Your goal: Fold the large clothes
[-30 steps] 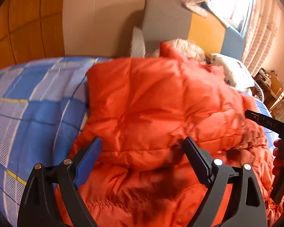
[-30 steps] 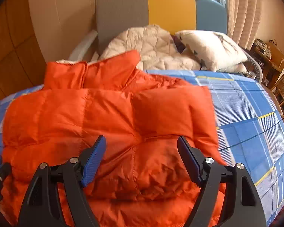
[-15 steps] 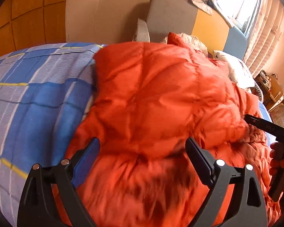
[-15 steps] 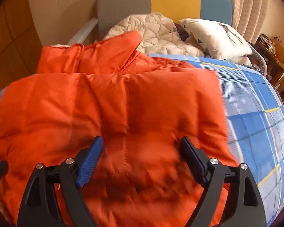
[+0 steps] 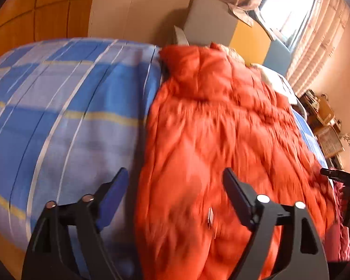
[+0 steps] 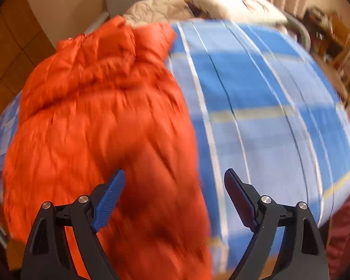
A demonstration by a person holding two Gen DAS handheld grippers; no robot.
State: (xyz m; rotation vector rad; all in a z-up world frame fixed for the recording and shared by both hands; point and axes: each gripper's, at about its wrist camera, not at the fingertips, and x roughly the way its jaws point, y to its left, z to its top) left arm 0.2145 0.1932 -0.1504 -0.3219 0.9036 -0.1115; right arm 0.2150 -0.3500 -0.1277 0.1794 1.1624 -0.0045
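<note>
An orange puffer jacket [image 5: 217,140] lies lengthwise on a bed with a blue checked sheet [image 5: 70,107], collar toward the headboard. My left gripper [image 5: 175,186] is open and empty over the jacket's near left edge. My right gripper [image 6: 172,186] is open and empty over the jacket's [image 6: 100,126] near right edge, where it meets the sheet [image 6: 263,107]. The right gripper also shows at the far right of the left wrist view [image 5: 338,177]. Both views are motion-blurred.
A grey, yellow and blue headboard [image 5: 221,23] stands at the far end with a cream quilt [image 6: 161,7] and a pillow [image 6: 233,2] against it. Wooden furniture [image 5: 324,121] stands to the bed's right by the curtained window [image 5: 291,7].
Both grippers have moved apart and down toward the near edge: the left to the jacket's left side, the right to its right side. Both stayed open.
</note>
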